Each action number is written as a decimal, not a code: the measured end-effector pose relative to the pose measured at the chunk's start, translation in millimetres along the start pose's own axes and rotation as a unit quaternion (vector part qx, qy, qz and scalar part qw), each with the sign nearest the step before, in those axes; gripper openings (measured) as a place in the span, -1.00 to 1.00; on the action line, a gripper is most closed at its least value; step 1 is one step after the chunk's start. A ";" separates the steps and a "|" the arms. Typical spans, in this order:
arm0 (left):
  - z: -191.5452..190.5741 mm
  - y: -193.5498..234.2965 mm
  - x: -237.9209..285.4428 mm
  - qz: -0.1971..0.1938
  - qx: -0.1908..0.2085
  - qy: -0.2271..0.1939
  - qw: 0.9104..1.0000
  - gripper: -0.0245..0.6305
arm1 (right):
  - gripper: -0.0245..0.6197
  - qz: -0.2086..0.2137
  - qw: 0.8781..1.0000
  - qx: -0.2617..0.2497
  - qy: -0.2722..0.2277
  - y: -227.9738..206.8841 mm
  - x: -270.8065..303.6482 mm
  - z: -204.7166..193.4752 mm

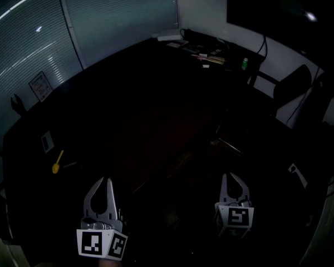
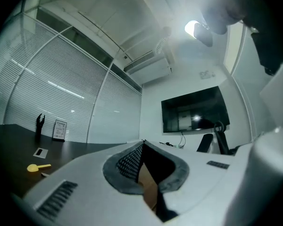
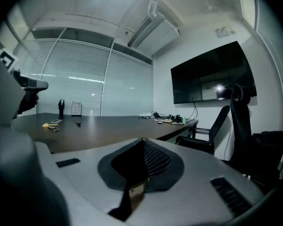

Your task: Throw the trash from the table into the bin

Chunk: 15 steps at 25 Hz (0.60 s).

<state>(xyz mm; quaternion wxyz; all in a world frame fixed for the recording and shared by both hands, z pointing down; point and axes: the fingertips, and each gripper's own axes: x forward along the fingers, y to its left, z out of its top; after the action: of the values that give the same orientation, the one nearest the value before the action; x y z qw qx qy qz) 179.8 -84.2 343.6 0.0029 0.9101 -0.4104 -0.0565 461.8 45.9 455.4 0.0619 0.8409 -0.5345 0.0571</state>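
My left gripper (image 1: 104, 182) hangs over the near edge of the dark table (image 1: 156, 110), and its jaws meet at the tips (image 2: 142, 143) with nothing seen between them. My right gripper (image 1: 232, 178) is to its right, also shut and empty, pads touching (image 3: 142, 141). A small yellow scoop-like piece (image 1: 56, 163) lies on the table ahead and left of the left gripper; it also shows in the left gripper view (image 2: 37, 167) and, far off, in the right gripper view (image 3: 49, 125). A short dark stick (image 1: 70, 164) lies beside it. No bin is in view.
A white card (image 1: 47, 142) and a framed sign (image 1: 40, 85) are at the table's left. Cables, papers (image 1: 207, 52) and a green bottle (image 1: 245, 63) sit at the far end. An office chair (image 1: 292, 88) stands at the right, below a wall screen (image 3: 212, 79).
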 end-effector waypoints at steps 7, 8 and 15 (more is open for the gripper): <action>44.4 68.2 -48.5 0.078 0.013 -0.018 0.997 -0.93 | -0.90 0.087 0.995 -0.014 -0.042 84.2 11.0 66.1; 51.9 83.5 -59.1 0.095 0.015 -0.021 0.995 -0.93 | -0.90 0.103 0.993 -0.016 -0.050 104.0 12.2 77.3; 93.6 192.6 -137.7 0.192 0.025 -0.043 0.980 -0.93 | -0.90 0.201 0.976 -0.019 -0.085 245.5 15.7 139.4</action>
<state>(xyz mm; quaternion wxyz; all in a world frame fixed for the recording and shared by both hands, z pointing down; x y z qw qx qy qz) -64.3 -105.2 274.4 -0.0271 0.8108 -0.5787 -0.0837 250.1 -94.5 331.2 0.0196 0.7167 -0.6970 -0.0141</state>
